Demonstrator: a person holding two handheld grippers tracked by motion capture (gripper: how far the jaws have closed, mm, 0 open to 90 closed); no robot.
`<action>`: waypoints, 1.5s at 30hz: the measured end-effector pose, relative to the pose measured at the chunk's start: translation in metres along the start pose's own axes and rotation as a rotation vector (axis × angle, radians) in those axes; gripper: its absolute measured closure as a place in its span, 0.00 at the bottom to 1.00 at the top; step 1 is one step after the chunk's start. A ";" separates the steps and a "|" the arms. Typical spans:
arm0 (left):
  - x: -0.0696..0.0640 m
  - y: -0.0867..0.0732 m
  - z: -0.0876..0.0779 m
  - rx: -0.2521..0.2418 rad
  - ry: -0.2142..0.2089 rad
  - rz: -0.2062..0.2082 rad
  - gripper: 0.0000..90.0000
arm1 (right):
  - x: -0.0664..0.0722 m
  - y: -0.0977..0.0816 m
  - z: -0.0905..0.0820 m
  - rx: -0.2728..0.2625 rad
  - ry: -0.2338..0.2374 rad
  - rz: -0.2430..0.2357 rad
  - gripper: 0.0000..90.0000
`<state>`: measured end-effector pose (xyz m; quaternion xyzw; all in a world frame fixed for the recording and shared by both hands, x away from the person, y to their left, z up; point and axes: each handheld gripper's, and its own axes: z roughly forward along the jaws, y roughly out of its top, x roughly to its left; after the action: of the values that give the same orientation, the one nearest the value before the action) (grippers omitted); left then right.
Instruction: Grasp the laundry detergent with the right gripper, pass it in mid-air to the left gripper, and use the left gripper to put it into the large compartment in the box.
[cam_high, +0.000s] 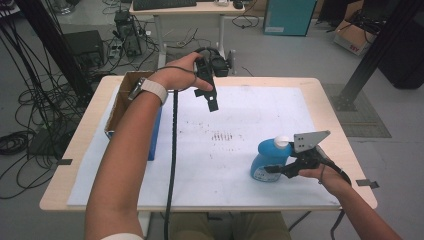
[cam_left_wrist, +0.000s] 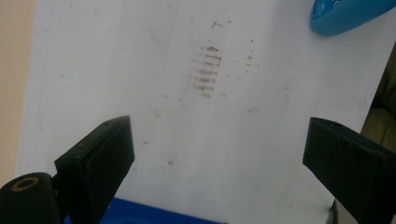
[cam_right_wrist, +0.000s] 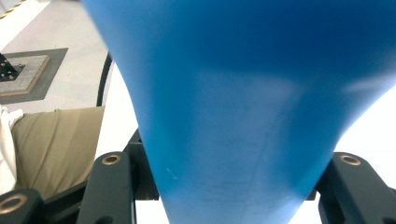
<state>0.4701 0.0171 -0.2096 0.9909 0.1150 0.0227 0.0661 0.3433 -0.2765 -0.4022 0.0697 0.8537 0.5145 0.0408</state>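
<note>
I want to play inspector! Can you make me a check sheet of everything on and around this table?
Surface: white sheet on a wooden table, with brown smudges in the middle.
Job's things: blue bottle with a white cap, standing near the right edge.
Clutter: cardboard box with a blue side, at the left.
Grippers: right gripper shut on the blue bottle; left gripper open, held above the sheet, nothing between its jaws.
Cables: black cable hanging from the left gripper across the table.
Surroundings: desk with keyboard, tangled floor wires, teal box.
</note>
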 end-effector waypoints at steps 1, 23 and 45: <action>0.000 0.000 0.000 0.002 -0.002 0.000 0.10 | 0.000 0.000 0.000 0.001 -0.001 -0.002 0.48; 0.000 -0.001 -0.002 0.011 0.003 0.004 0.10 | 0.001 0.001 0.000 0.003 -0.008 0.002 0.49; -0.001 -0.004 -0.002 -0.001 0.007 -0.017 0.10 | 0.001 0.001 0.000 0.006 -0.008 0.003 0.49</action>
<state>0.4679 0.0208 -0.2085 0.9898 0.1235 0.0257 0.0665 0.3426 -0.2761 -0.4016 0.0732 0.8550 0.5116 0.0433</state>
